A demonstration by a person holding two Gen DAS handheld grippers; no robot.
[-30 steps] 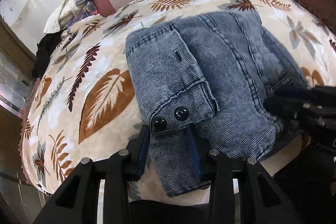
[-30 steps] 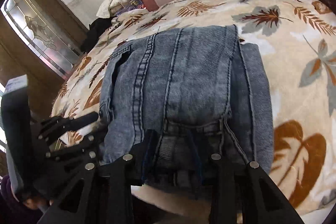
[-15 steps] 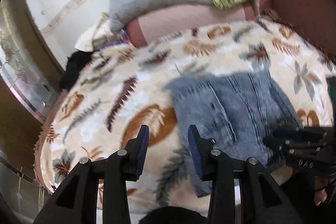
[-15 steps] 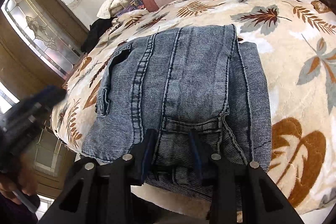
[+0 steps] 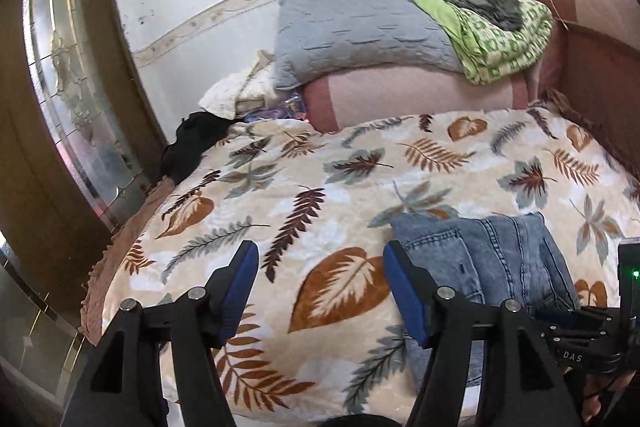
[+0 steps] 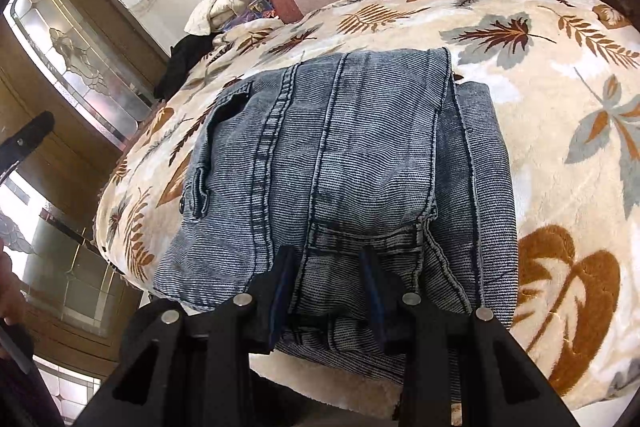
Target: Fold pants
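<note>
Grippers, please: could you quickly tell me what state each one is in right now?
Left gripper: open, holding nothing, above the leaf-print blanket.
Right gripper: closed on the near edge of the folded denim pants.

Black left gripper [image 5: 320,291], blue-padded jaws, silver screws.

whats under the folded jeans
The jeans lie on the leaf-print blanket, which shows all round them. The right gripper clamps their near edge; anything beneath is covered.
</note>
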